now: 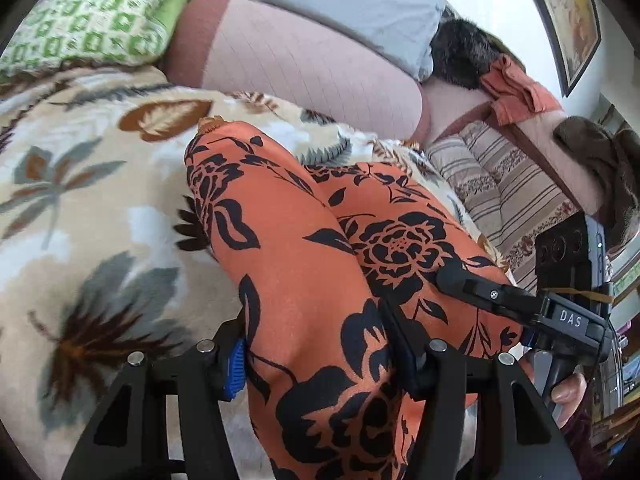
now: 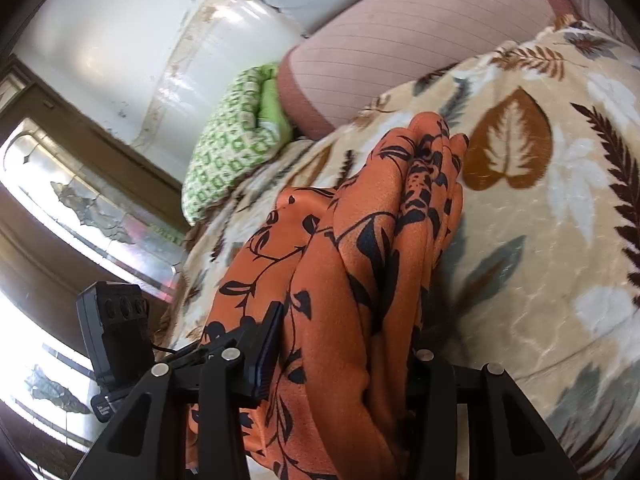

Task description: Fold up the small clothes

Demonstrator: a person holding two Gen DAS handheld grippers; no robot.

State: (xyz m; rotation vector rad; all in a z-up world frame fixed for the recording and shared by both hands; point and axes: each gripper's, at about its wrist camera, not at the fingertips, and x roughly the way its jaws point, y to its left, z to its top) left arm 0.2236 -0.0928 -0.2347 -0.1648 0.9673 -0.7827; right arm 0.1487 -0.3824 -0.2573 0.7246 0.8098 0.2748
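Observation:
An orange garment with a black flower print (image 1: 288, 216) lies on a leaf-patterned blanket (image 1: 80, 184), its near end lifted and bunched. My left gripper (image 1: 320, 356) is shut on a thick fold of it, the cloth filling the gap between the fingers. To the right, one finger (image 1: 472, 288) of my right gripper presses on the same garment. In the right wrist view, the garment (image 2: 380, 208) hangs in gathered folds from my right gripper (image 2: 344, 356), which is shut on it. The far end rests on the blanket (image 2: 540, 240).
A green patterned pillow (image 1: 92, 20), a pink striped bolster (image 1: 304, 64) and a grey pillow (image 1: 352, 0) line the far side of the bed. A striped cushion (image 1: 500, 184) and a crumpled orange cloth (image 1: 516, 84) lie to the right. A wall and window (image 2: 80, 208) stand at the left.

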